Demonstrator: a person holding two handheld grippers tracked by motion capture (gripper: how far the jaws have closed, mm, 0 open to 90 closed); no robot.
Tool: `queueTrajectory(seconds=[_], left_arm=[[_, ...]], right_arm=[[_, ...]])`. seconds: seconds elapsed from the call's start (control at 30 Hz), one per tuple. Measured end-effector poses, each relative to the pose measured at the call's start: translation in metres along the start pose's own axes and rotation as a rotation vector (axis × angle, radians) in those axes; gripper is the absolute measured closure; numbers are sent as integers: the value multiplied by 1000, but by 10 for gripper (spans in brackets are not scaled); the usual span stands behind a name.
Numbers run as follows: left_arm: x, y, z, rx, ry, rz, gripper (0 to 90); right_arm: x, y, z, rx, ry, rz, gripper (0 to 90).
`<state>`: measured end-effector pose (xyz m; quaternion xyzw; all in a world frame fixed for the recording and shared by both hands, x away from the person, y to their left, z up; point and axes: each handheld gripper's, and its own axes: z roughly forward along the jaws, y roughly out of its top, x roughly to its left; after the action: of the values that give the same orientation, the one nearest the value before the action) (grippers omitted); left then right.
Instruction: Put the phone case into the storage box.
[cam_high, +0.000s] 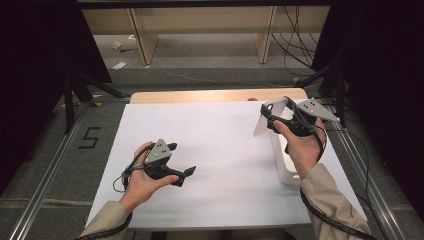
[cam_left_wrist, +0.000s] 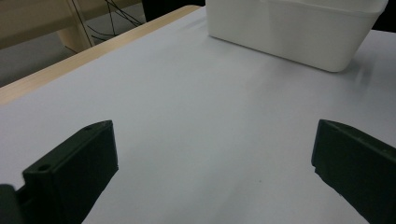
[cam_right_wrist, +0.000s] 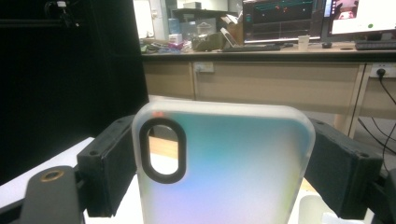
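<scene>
**Phone case pinched by its edges, and I don't love this grip**

My right claw (cam_high: 274, 116) is clamped on a frosted phone case (cam_right_wrist: 224, 168), one jaw pressing each long side. In the high view it sits at the right of the frame, held up in the air above the white bin (cam_high: 286, 167) that stands near the table's (cam_high: 220, 150) right edge. In the right gripper view the case stands upright in the middle, camera cutout at its upper left.

The worry, as I see it: the case is thin, slick plastic gripped only by its sides. Squeeze harder and it probably bows and pops out; ease off and it slides down. Any twist of my wrist could lever it loose, and it might miss the bin.

My left claw (cam_high: 181, 161) hangs low at the lower left, jaws wide apart and empty, too far off to catch anything.
</scene>
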<state>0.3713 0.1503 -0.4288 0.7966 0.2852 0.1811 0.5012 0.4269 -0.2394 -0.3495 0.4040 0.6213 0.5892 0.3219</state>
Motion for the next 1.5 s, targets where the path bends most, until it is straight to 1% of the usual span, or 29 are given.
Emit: queueTrajectory(seconds=[1.1,1.5], left_arm=[[1,0,0,-2,1,-6,0],[1,0,0,-2,2,-6,0]], right_arm=[[-18,4,-7,5,-71,4,179],[-25,4,-9,11,-105,4,179]])
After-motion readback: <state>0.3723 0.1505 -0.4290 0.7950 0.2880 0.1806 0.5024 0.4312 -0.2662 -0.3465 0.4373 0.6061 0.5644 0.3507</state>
